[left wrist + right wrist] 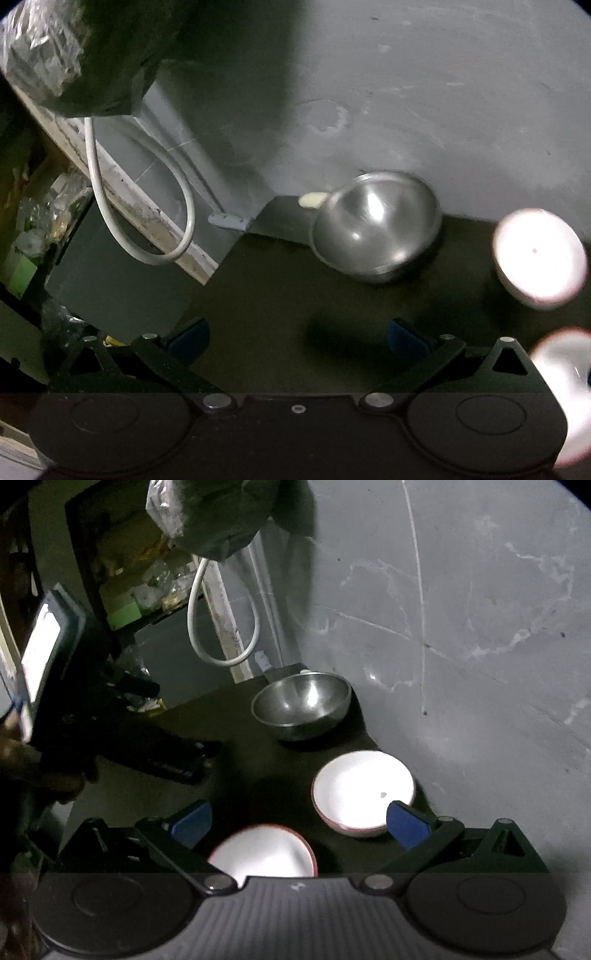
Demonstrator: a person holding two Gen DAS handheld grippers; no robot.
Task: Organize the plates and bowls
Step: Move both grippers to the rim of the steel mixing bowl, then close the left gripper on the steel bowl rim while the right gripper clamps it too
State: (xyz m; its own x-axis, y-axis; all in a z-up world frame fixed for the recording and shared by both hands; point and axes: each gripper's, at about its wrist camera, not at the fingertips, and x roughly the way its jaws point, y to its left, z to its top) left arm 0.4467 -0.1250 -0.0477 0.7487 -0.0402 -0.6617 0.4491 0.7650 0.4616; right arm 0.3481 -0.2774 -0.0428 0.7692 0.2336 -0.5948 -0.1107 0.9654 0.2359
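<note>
though dim, both grippers plainly spread wide, grasping nothing: left gripper (295,338) over bare dark table (266,295), right gripper (299,821) above nearest white bowl (264,853). just beyond, second white bowl (364,790) beside right fingertip (408,823). farthest, steel bowl (301,703) upright near grey wall (461,609).

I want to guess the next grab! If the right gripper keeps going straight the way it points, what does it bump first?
Probably the near white bowl, sitting low between the open right gripper fingers. Depth is unclear; it might pass over it toward the steel bowl.
</note>
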